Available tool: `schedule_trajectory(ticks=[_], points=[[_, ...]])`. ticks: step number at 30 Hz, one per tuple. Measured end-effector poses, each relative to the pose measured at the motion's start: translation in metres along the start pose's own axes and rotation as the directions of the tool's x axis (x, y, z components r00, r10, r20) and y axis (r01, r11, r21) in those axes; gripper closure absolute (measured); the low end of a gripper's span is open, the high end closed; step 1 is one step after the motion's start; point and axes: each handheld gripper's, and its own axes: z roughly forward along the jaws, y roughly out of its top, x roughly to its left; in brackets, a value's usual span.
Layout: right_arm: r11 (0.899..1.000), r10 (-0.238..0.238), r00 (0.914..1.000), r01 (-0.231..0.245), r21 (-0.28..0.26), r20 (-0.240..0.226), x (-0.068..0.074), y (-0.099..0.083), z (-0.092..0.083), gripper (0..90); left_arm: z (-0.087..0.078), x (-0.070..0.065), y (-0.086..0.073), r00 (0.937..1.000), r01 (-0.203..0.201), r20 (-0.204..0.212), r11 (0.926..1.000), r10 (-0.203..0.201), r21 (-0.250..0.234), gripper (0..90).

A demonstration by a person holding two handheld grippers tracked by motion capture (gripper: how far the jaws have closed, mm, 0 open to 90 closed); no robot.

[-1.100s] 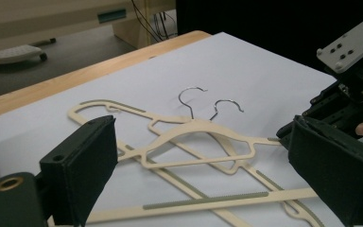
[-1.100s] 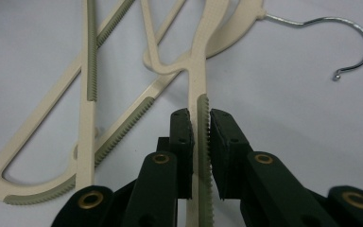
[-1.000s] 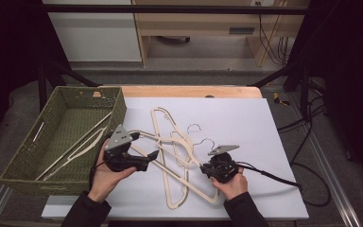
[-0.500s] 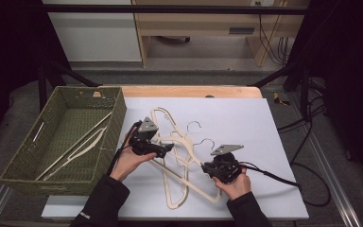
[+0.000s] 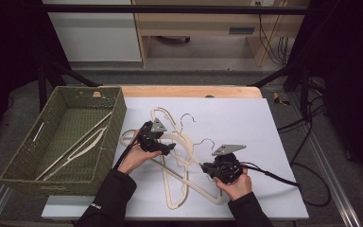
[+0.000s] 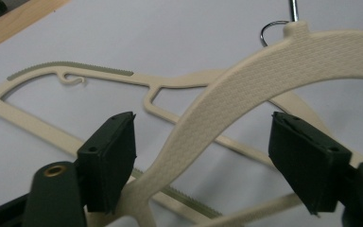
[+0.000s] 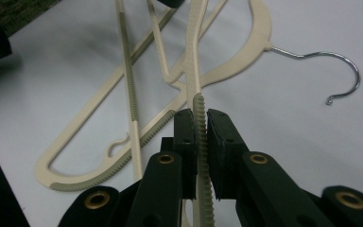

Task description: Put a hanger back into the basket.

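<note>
Several cream plastic hangers (image 5: 178, 191) with metal hooks lie overlapped on the white table top. My left gripper (image 5: 170, 149) is over the pile's upper left. In the left gripper view its jaws (image 6: 203, 121) straddle a textured hanger arm (image 6: 246, 80) without touching it. They have just been closing and are still open. My right gripper (image 5: 206, 166), at the pile's right side, is shut on a hanger's toothed bar (image 7: 197, 106). It holds that bar on edge (image 7: 199, 113), and the bar runs away toward the left gripper. A loose hook (image 7: 345, 71) lies to the right.
A green woven basket (image 5: 119, 112) stands at the table's left with a couple of hangers (image 5: 82, 143) inside. The right gripper's cable (image 5: 274, 176) trails off to the right. Bare white table (image 5: 264, 127) lies right of the pile, with a wooden edge (image 5: 189, 91) behind it.
My left hand has come from beside the basket rightward and down onto the hanger pile, and its jaws now straddle a hanger arm. The right hand has stayed where it was.
</note>
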Motion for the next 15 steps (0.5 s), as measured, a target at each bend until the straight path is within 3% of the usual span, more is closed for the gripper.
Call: schedule_trajectory(ticks=[4,8,15], points=[[1.0,0.012,0.9996,-0.012,-0.002,-0.026,0.002,0.001,-0.003,83.9,0.002,-0.002,0.0,0.9991,-0.039,-0.015,0.9987,0.039,-0.033,39.6],[1.0,0.002,0.9995,-0.002,-0.005,-0.033,0.001,0.001,-0.004,84.0,-0.003,-0.003,0.002,0.9986,-0.052,-0.016,0.9972,0.051,-0.055,51.4],[1.0,0.0,0.9989,0.0,-0.011,-0.046,0.0,0.001,-0.004,84.1,-0.015,-0.004,0.001,0.9947,-0.097,-0.036,0.9952,0.097,-0.014,57.4]])
